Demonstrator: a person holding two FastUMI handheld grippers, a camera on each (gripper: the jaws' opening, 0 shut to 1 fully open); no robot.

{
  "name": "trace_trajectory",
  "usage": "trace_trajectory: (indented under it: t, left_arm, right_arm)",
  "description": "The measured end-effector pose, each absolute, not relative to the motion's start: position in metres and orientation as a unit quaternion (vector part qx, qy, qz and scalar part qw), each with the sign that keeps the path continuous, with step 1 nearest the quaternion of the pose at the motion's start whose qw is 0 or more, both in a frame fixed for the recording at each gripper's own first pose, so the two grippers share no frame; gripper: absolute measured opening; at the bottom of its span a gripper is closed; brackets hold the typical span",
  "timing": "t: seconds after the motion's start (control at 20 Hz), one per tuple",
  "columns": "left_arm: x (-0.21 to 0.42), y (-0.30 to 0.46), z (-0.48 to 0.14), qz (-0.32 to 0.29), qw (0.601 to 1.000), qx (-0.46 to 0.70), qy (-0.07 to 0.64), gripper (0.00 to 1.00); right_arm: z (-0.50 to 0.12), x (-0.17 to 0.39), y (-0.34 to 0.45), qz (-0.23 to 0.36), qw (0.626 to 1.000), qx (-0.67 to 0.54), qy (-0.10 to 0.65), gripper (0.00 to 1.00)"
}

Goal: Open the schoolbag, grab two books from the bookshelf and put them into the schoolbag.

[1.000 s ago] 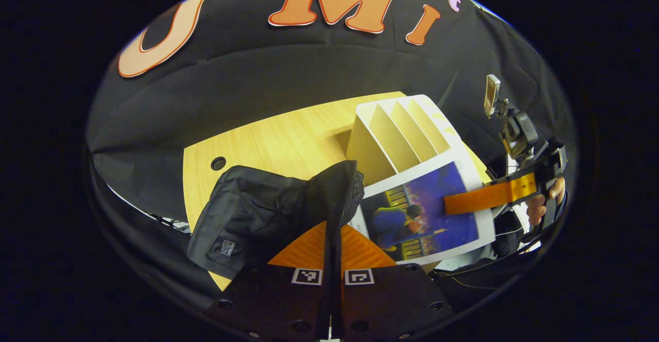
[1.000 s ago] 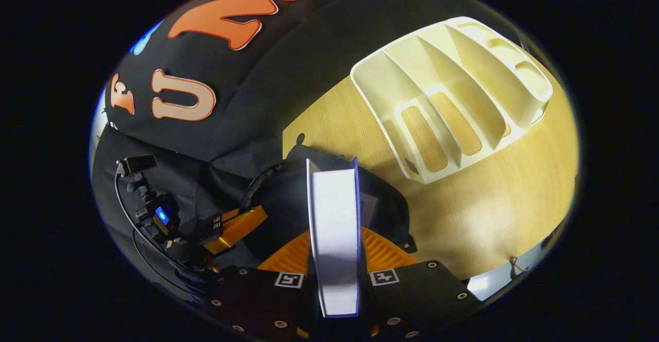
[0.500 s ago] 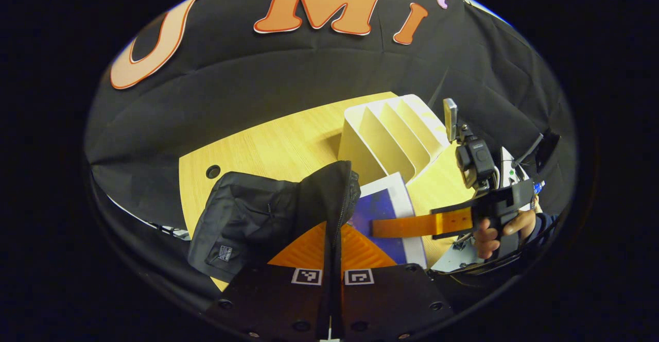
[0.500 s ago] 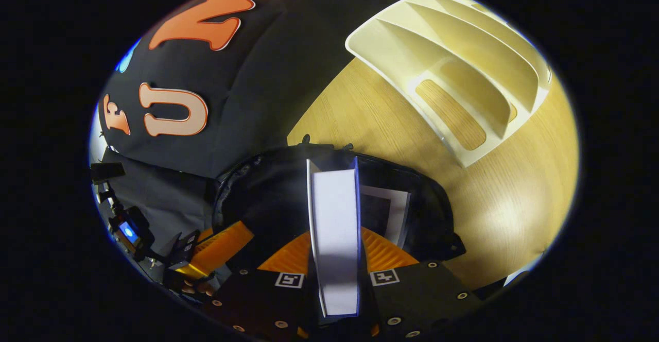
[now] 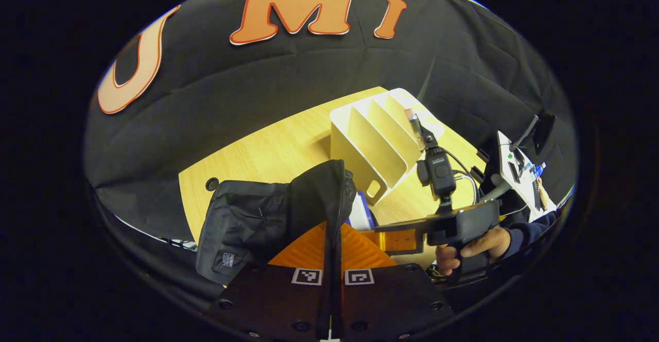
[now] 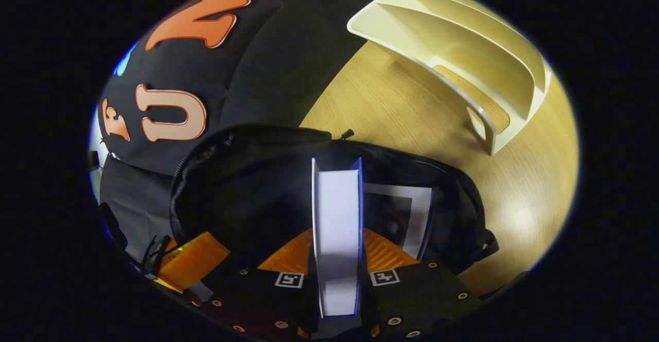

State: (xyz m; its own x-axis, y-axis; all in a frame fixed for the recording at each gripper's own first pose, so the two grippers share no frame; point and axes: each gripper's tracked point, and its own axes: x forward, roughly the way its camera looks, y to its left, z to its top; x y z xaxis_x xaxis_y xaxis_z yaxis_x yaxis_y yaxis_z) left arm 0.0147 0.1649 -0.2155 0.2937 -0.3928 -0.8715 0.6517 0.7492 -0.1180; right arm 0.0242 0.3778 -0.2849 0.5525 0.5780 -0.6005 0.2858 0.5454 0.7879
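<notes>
The right tongs (image 6: pixel 337 259) are clamped flat on a thin blue-covered book with white pages (image 6: pixel 337 218), both fingers pressing its covers near the spine end, so the book juts forward edge-on like a blade. That grip seems chosen so the narrow edge can slide into a slot-like opening. The book's far end sits over the mouth of the soft black fabric schoolbag with a zip (image 6: pixel 288 177), which gapes wide; inside it, just right of the held book, lies a second book with a white-bordered dark cover (image 6: pixel 406 213), so I judge one book already packed and this one partway in.

The left tongs (image 5: pixel 332 244) are closed on the raised black flap of the schoolbag beside the zip, a fold of cloth pinched between the fingers and lifted. Holding that edge up keeps the opening from collapsing while the other hand feeds the book in. From this side the right tongs, held by a person's hand (image 5: pixel 471 249), reach toward the bag.

The cream plastic bookshelf with slanted dividers (image 5: pixel 376 141) stands on the pale wooden table (image 5: pixel 267 151) just behind the bag, its slots empty.
</notes>
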Motion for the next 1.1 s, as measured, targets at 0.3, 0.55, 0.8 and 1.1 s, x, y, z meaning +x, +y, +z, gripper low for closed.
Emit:
trace_trajectory:
  t: [0.3, 0.55, 0.8, 1.1]
  left_arm:
    - [0.012, 0.163, -0.216, -0.329, 0.795, 0.118, 0.495, 0.02]
    - [0.014, 0.174, -0.222, -0.313, 0.8, 0.096, 0.502, 0.02]
    - [0.012, 0.176, -0.228, -0.315, 0.804, 0.083, 0.498, 0.02]
    - [0.004, 0.176, -0.237, -0.332, 0.803, 0.069, 0.49, 0.02]
  right_arm:
    - [-0.296, 0.031, 0.393, 0.106, 0.746, 0.472, 0.457, 0.34]
    - [-0.309, 0.019, 0.383, 0.083, 0.743, 0.431, 0.505, 0.48]
    - [-0.294, -0.002, 0.371, 0.112, 0.747, 0.379, 0.535, 0.7]
    - [-0.258, -0.013, 0.323, 0.081, 0.781, 0.341, 0.517, 0.95]
